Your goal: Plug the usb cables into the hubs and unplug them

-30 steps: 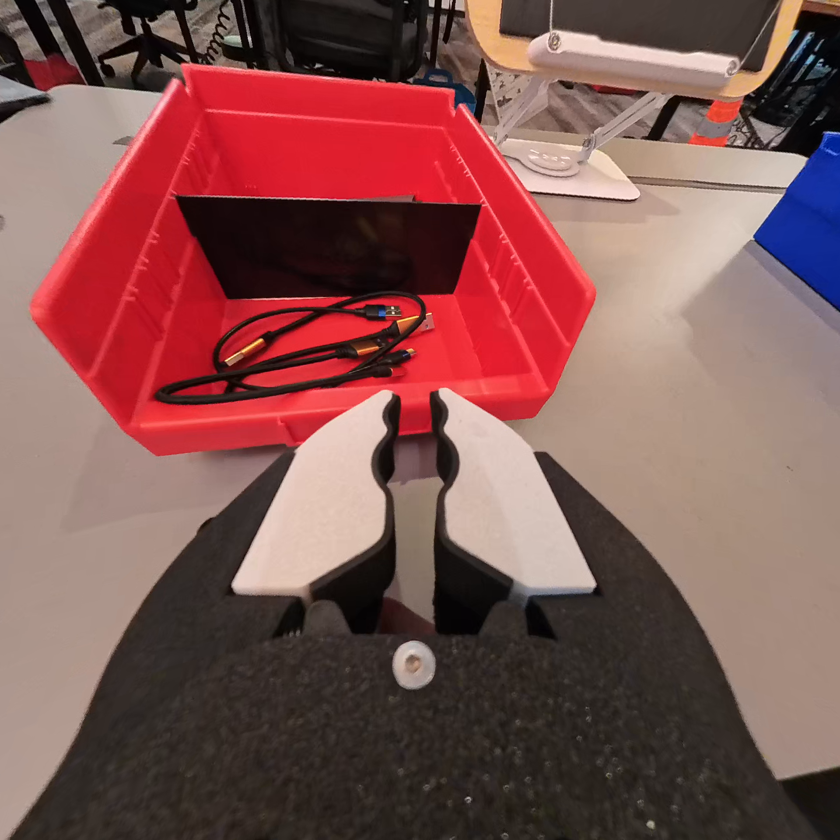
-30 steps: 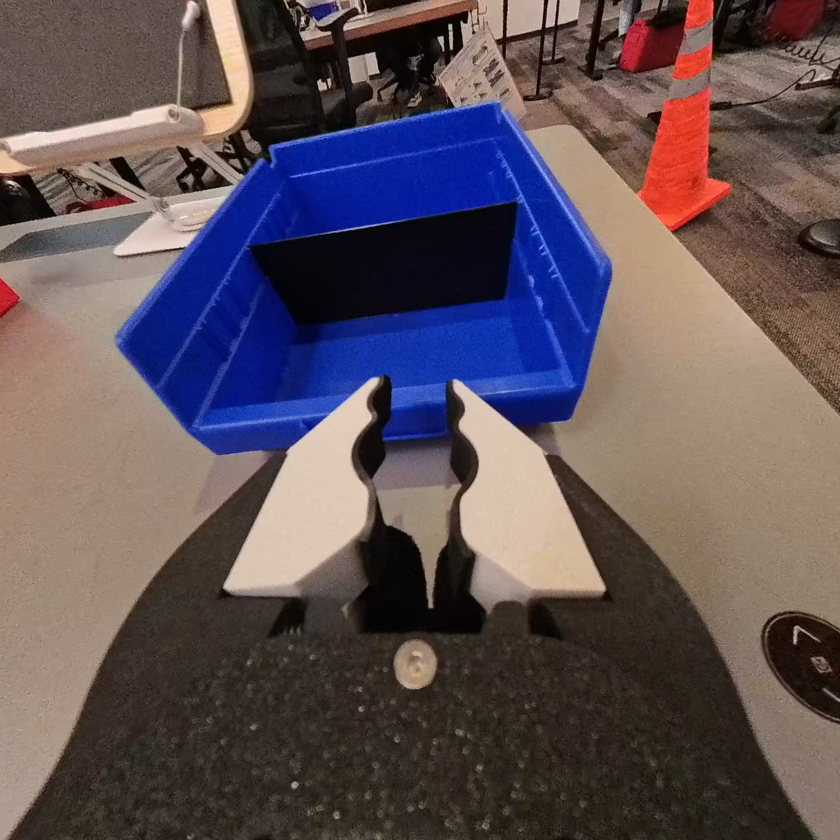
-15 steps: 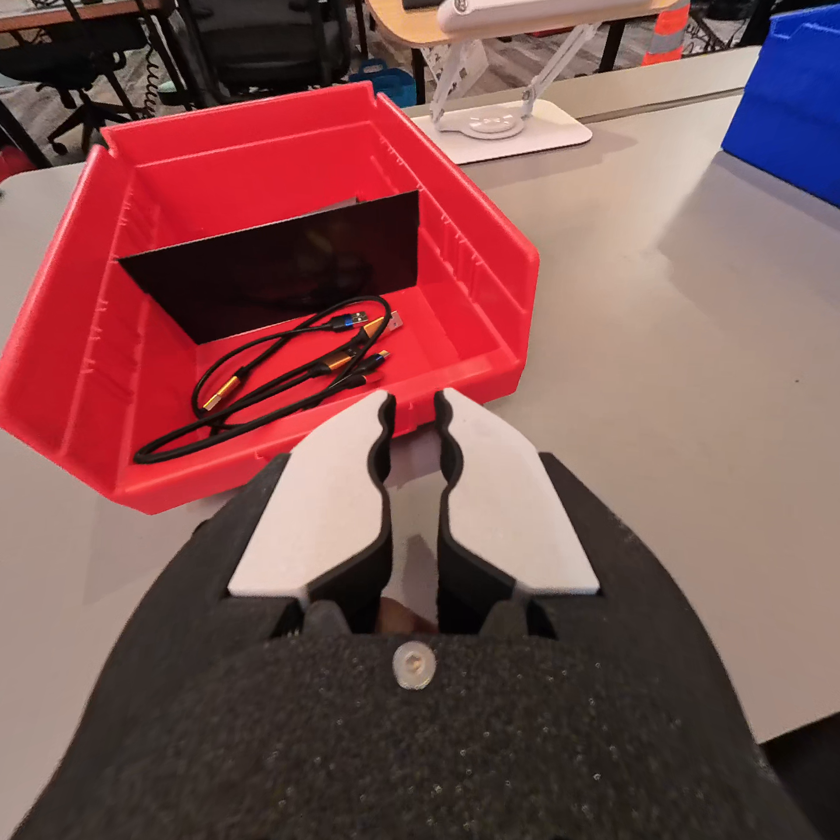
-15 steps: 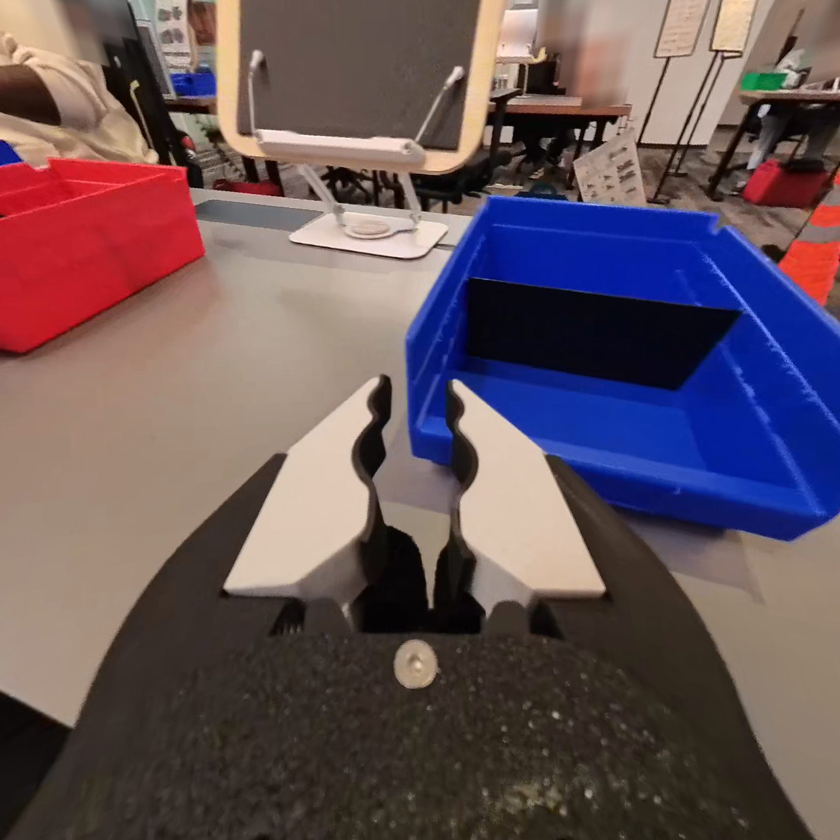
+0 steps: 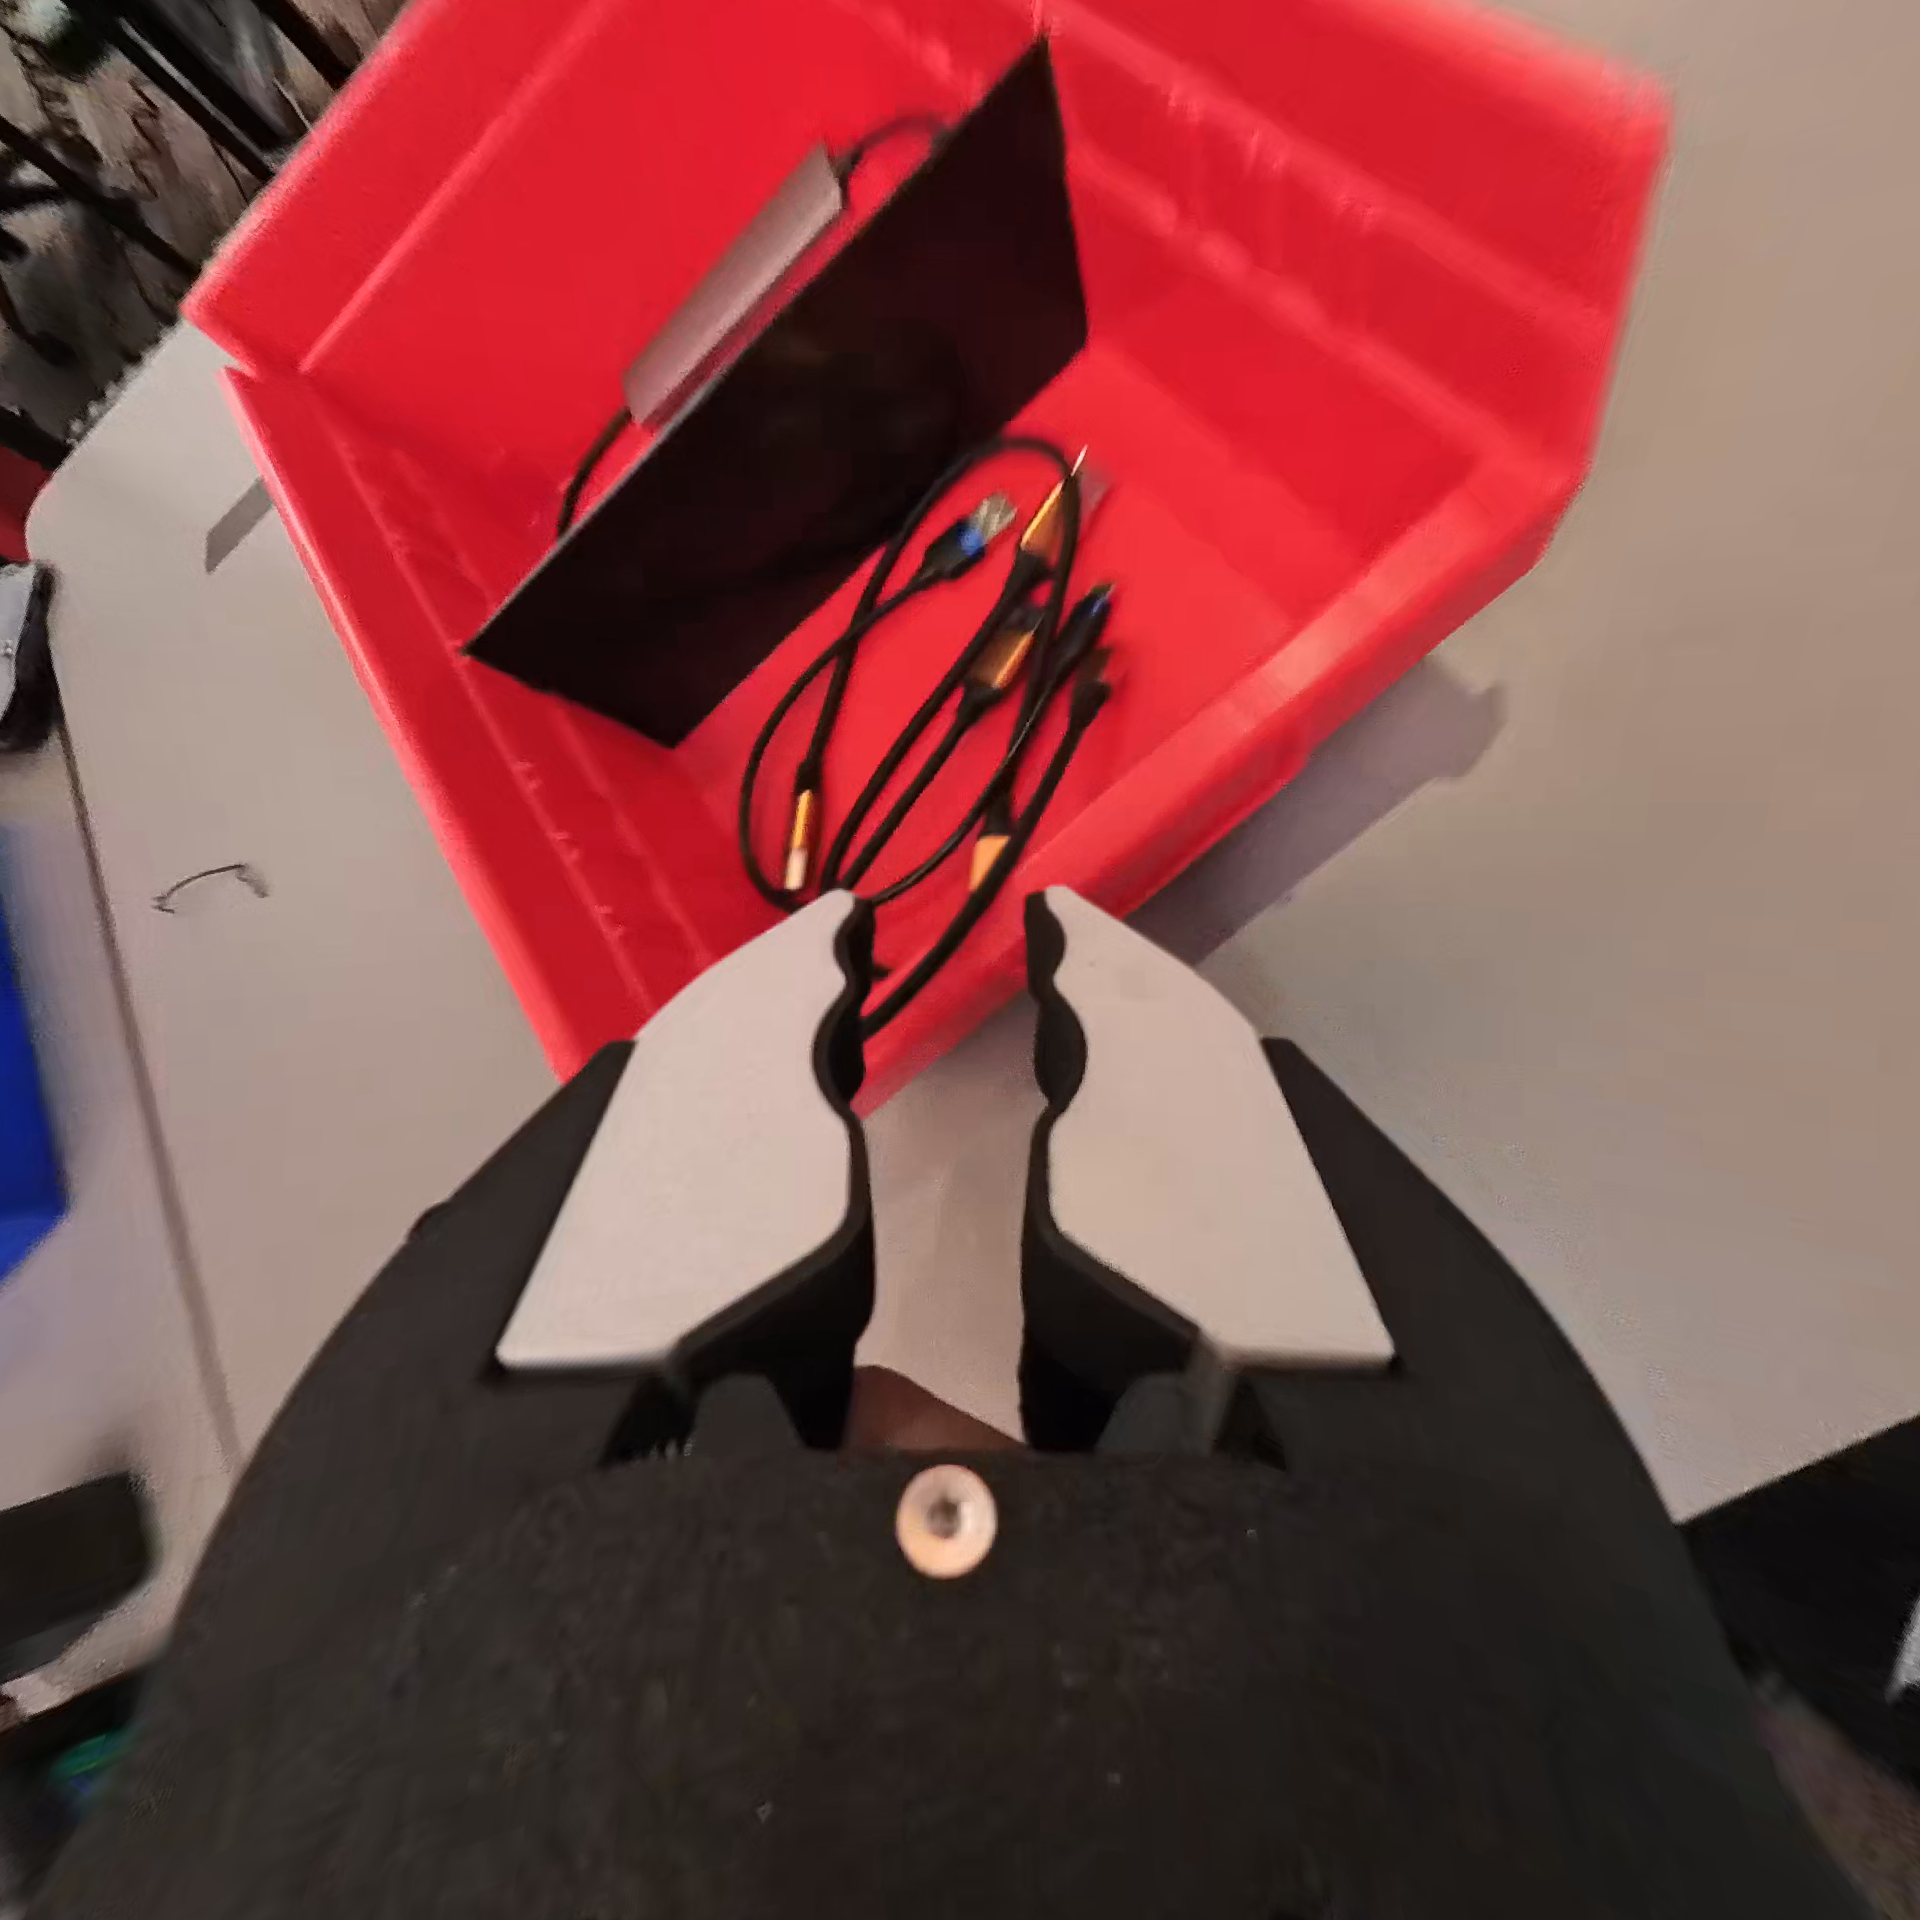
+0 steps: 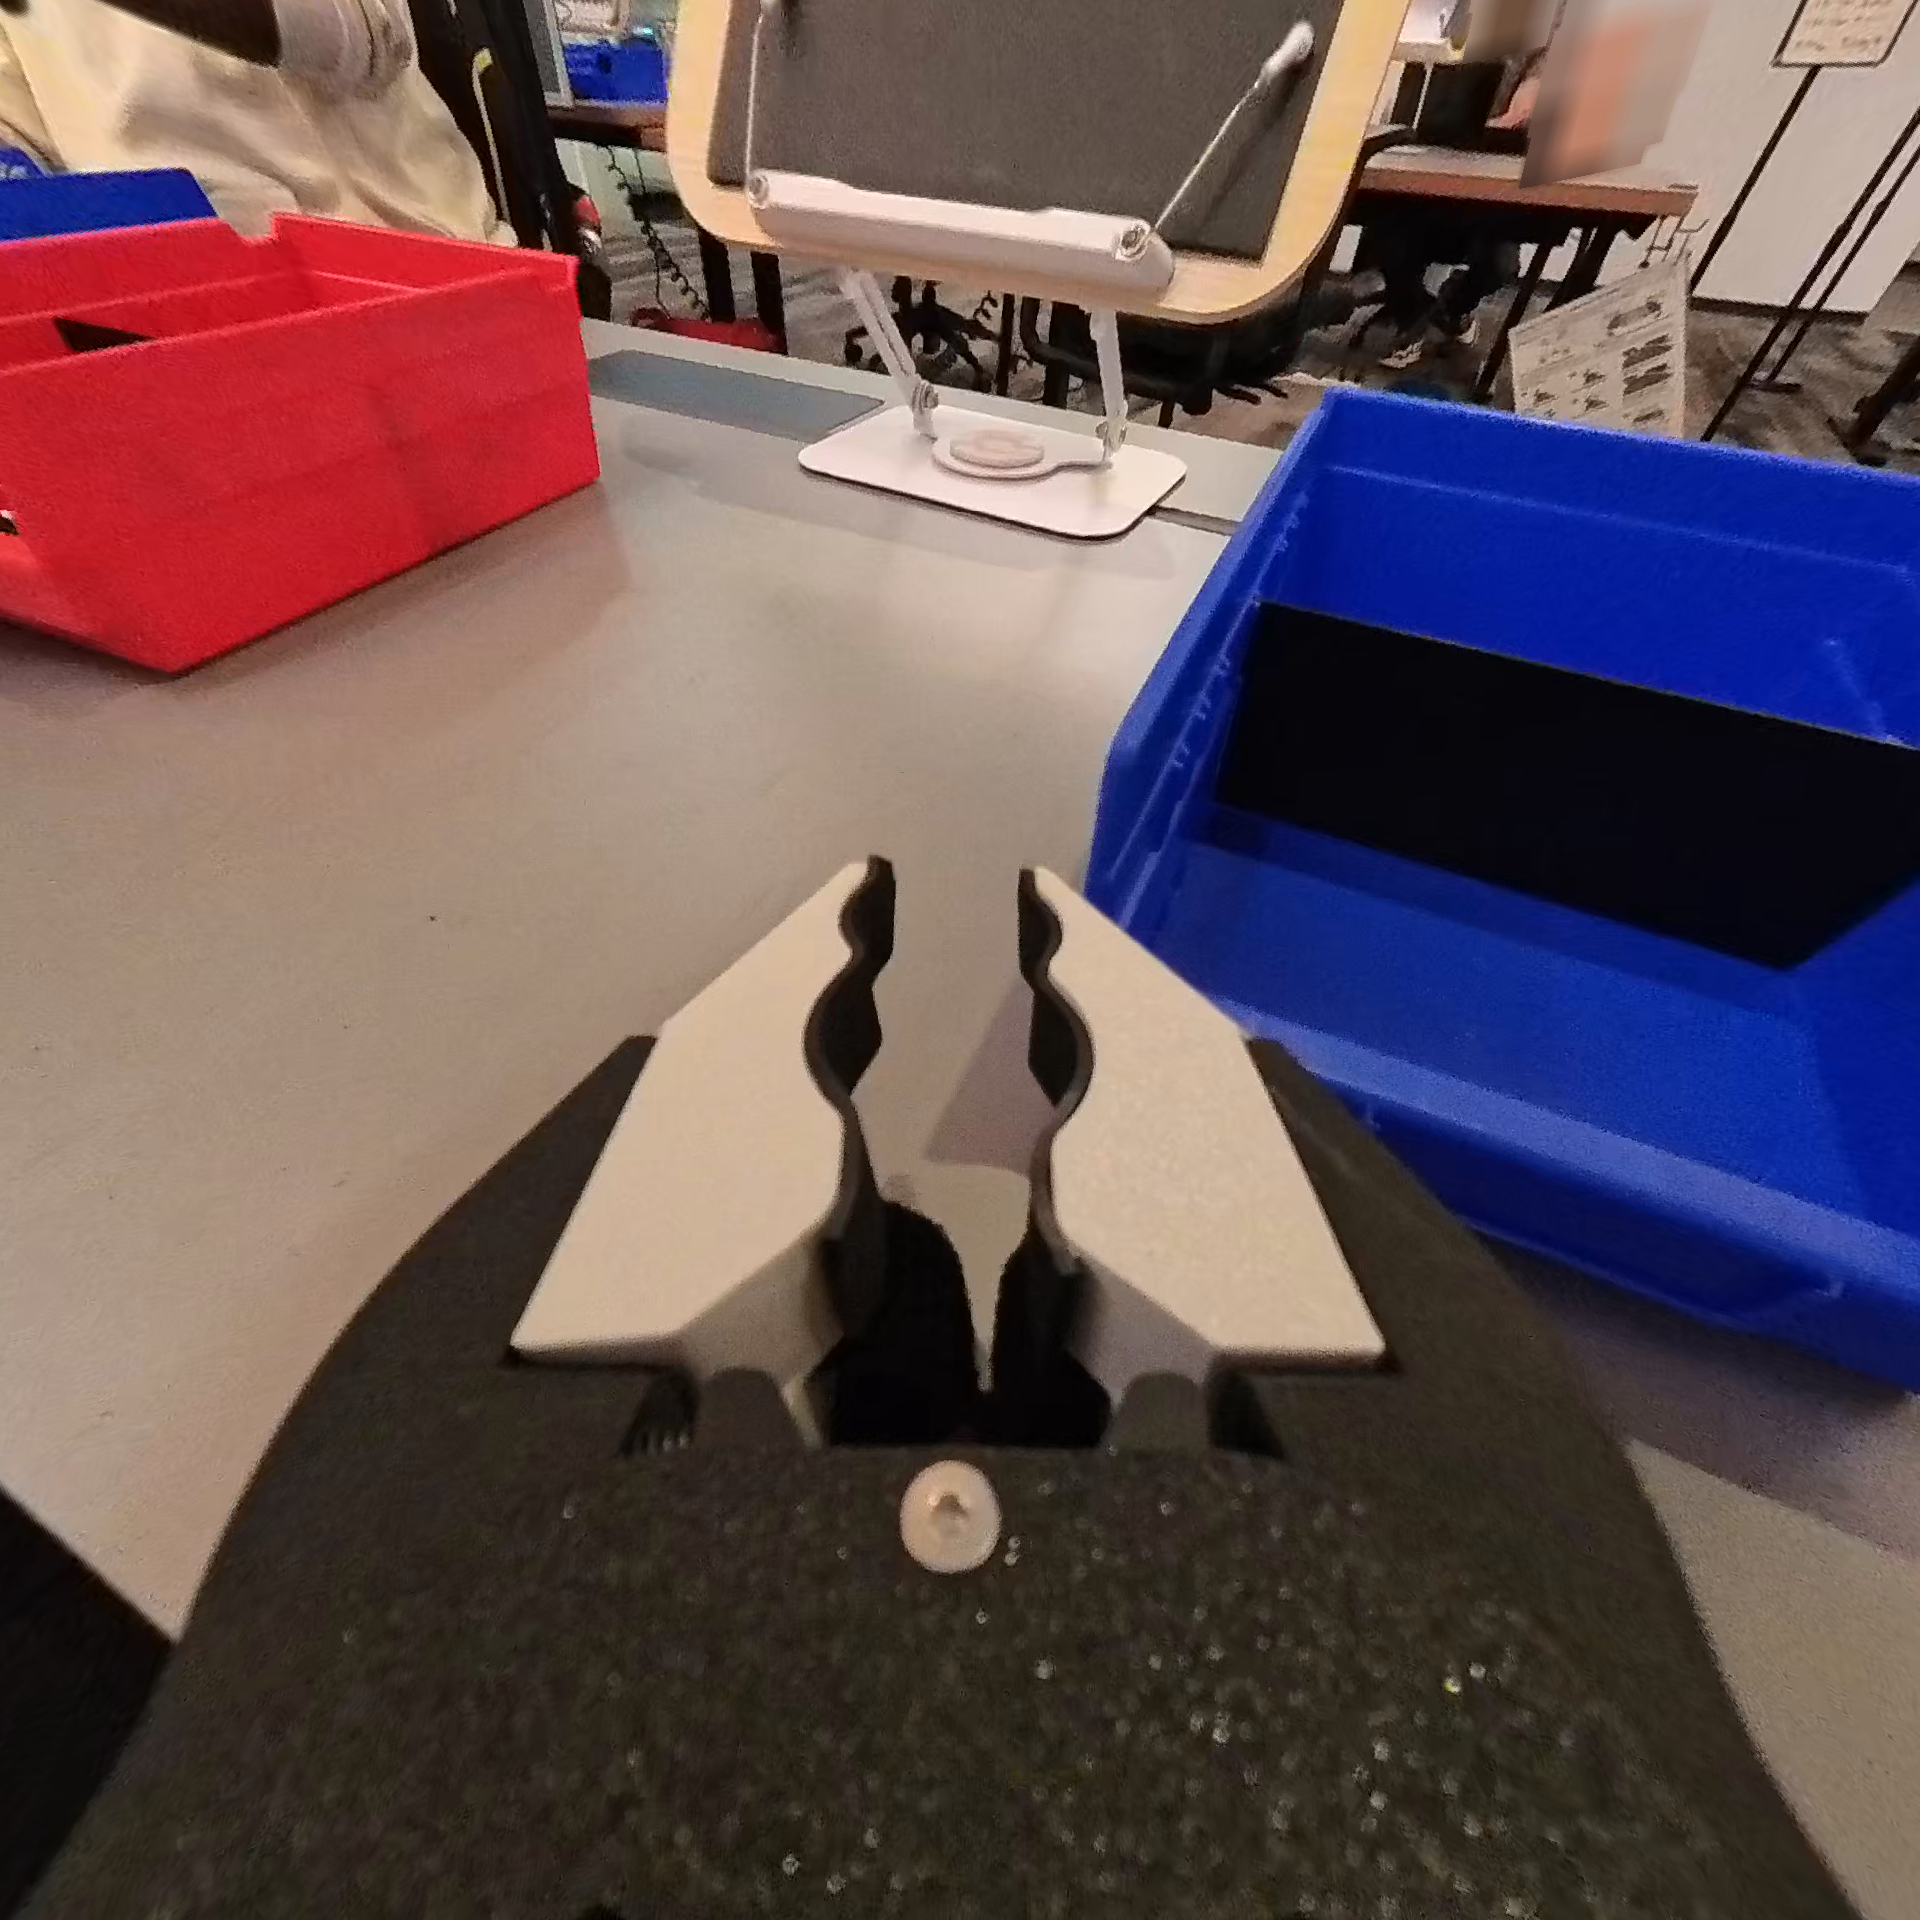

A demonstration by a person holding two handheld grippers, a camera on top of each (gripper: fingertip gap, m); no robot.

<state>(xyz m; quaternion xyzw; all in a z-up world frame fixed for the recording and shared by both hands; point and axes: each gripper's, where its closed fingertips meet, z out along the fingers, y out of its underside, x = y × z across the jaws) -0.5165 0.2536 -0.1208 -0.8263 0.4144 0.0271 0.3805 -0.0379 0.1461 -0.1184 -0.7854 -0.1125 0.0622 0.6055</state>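
Observation:
A red bin (image 5: 1299, 343) sits on the grey table, split by a black divider (image 5: 821, 436). Black USB cables (image 5: 935, 707) with gold and blue plugs lie tangled in its near compartment. A grey hub (image 5: 738, 281) with a black lead lies behind the divider. My left gripper (image 5: 940, 909) hovers over the bin's near corner, open and empty, just above the cables. My right gripper (image 6: 956, 873) is open and empty above bare table, left of a blue bin (image 6: 1558, 1039). The red bin also shows in the right wrist view (image 6: 260, 416), far left.
A white stand (image 6: 987, 478) holding a wood-framed panel (image 6: 1018, 135) stands at the table's back edge. The blue bin has a black divider (image 6: 1538, 779) and nothing else visible inside. A person in light clothing (image 6: 260, 104) is behind the red bin. Another blue object (image 5: 26, 1091) is at far left. The left gripper's tips are roughly 50 cm from the right gripper's. My left gripper is the nearer one to the grey hub (image 5: 738, 281): about 25 cm, against 50 cm.
My left gripper rose, tilted over the red bin and opened a little wider; the hub behind the divider came into sight. My right gripper swung left, away from the blue bin.

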